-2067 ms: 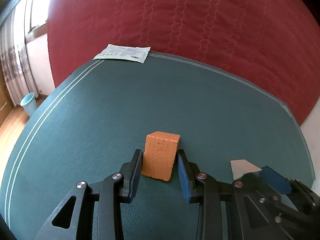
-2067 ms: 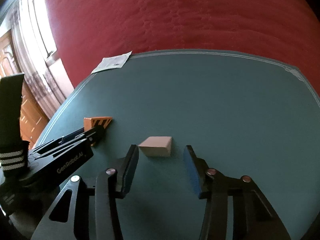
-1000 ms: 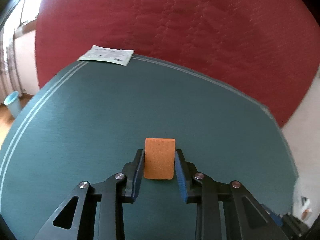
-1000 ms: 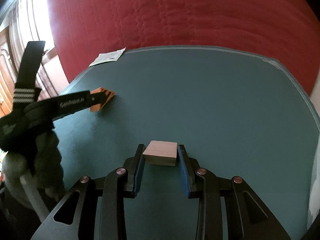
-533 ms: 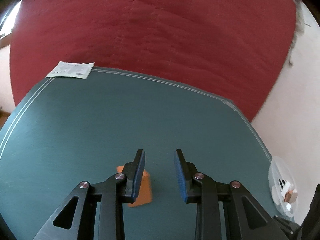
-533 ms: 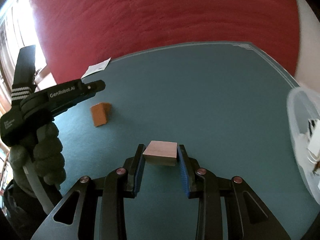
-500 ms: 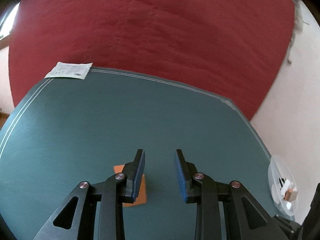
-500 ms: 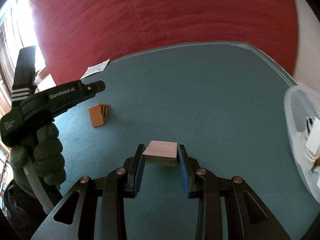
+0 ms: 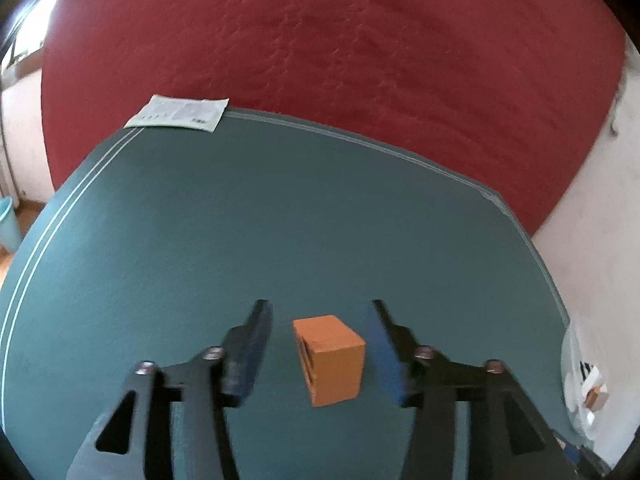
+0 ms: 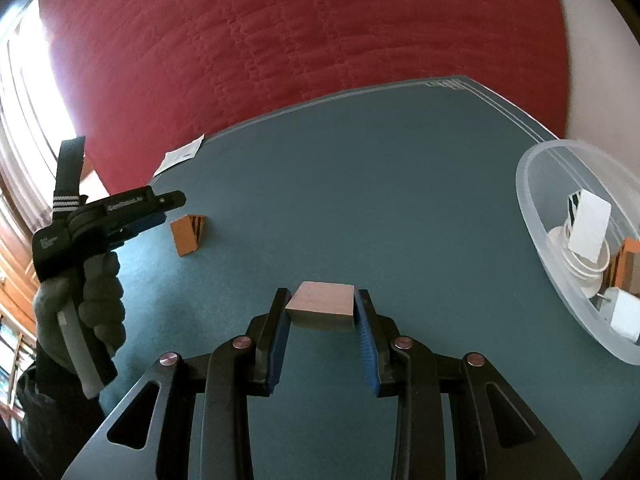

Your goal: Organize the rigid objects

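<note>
An orange block (image 9: pixel 330 360) with dark stripes on one face lies tilted on the teal mat (image 9: pixel 240 220). My left gripper (image 9: pixel 320 344) hovers over it with its jaws opening. The block shows between the fingers and neither pad touches it. The right wrist view shows the same orange block (image 10: pixel 188 234) on the mat under the left gripper (image 10: pixel 160 208), which a gloved hand (image 10: pixel 92 292) holds. My right gripper (image 10: pixel 322 300) is shut on a tan wooden block (image 10: pixel 320 306) and holds it above the mat.
A clear plastic bowl (image 10: pixel 560 240) with several small items stands at the mat's right edge, close to the right gripper. A paper packet (image 9: pixel 178 114) lies at the far left corner. A red quilt (image 9: pixel 320 60) rises behind the mat.
The left jaws let the orange block drop onto the mat and have since spread wider over it. The right gripper carried the wooden block to the right, bringing the bowl further into view.
</note>
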Tool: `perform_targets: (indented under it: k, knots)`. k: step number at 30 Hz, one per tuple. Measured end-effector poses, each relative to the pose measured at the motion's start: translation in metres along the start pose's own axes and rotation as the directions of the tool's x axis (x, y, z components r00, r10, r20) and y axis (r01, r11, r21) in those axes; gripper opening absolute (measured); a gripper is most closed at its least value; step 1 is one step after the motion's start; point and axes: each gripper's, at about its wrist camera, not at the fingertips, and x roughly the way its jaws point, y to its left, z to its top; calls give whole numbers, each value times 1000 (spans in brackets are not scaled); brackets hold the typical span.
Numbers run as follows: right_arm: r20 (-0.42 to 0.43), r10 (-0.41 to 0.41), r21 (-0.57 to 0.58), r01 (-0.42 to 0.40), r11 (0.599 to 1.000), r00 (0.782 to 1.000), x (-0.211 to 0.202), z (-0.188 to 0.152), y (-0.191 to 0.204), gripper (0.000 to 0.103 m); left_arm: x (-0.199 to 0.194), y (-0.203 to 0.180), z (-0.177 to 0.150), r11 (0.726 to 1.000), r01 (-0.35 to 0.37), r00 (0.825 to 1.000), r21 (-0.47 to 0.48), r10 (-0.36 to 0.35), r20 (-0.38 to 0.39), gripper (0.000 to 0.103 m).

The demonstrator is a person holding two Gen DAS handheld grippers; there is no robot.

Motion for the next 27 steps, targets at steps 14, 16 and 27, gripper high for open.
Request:
perform_targets:
  k: [14, 16, 27]
  knots:
    - [1, 14, 5, -14, 1000, 1000, -7, -7, -6, 33, 20, -31, -23, 980, -135, 989, 145, 141, -35, 62]
    - [0, 15, 4, -15, 1000, 1000, -7, -7, -6, 33, 30, -35, -29, 968, -170, 982, 183, 183, -53, 47]
    - [29, -15, -2, 15, 1000, 999, -16, -9, -3, 33, 20, -30, -26, 976, -152, 988, 156, 155, -10, 32]
